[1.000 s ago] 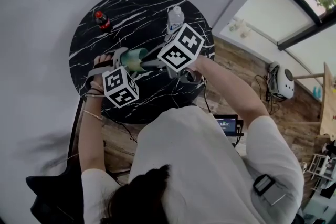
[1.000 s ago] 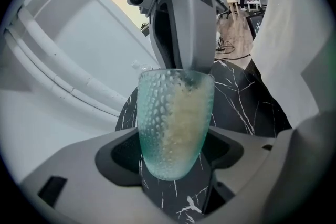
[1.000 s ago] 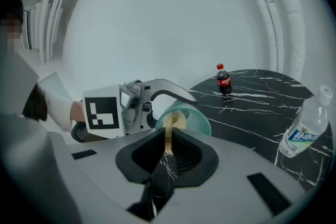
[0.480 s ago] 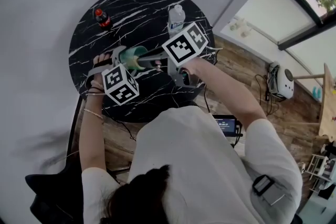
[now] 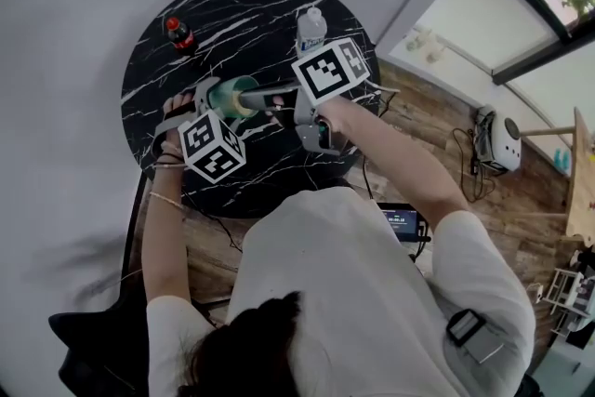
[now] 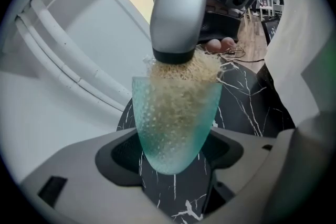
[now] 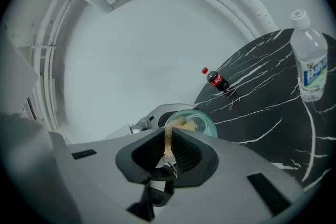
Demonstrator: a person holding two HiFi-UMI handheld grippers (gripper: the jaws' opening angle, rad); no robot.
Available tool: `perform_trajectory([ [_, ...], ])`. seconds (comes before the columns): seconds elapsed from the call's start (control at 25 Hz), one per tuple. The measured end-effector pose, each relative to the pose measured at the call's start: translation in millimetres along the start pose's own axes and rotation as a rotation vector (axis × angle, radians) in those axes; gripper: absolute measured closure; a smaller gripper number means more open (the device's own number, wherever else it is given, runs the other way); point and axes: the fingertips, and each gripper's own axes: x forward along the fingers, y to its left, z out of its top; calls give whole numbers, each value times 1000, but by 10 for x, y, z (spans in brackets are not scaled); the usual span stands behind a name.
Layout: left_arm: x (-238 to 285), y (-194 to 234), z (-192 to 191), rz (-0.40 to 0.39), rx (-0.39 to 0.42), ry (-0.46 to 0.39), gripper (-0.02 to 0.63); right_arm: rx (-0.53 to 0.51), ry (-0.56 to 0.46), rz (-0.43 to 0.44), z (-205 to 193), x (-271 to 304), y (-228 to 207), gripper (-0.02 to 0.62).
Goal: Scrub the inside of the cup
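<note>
Round black table (image 5: 251,9), white veining, on a wood floor; a person in a white top leans over it.

Left gripper (image 6: 170,160): jaws clamped on either side of the lower body of the cup (image 6: 176,123), pads against its wall. The gripper points steeply down.

Right gripper (image 7: 168,147): jaws pressed nearly together, pinching a thin strip of the scrub pad (image 7: 168,141). It is aimed at the cup's mouth, close to level.

Water bottle (image 5: 311,31): clear plastic, white cap, upright near the far right edge of the table.

Cup: translucent teal, dimpled wall. It is held off the tabletop over the near middle of the table, tipped so that the open mouth faces the right gripper.

Cola bottle (image 5: 180,34): small, dark, red cap, at the far left of the table, well apart from the cup.

Scrub pad: tan and fibrous. It is stuffed into the cup and shows through the wall, with loose strands spilling over the rim.
</note>
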Motion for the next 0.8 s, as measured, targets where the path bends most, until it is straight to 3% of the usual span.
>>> perform_trajectory([
  [0.2, 53, 22, 9, 33, -11, -1, 264, 119, -65, -3, 81, -52, -110, 538],
  [0.36, 85, -14, 25, 27, -68, -21, 264, 207, -119, 4, 123, -96, -177, 538],
  [0.8, 267, -143, 50, 12, -428, -134, 264, 232, -177, -20, 96, -287, -212, 538],
])
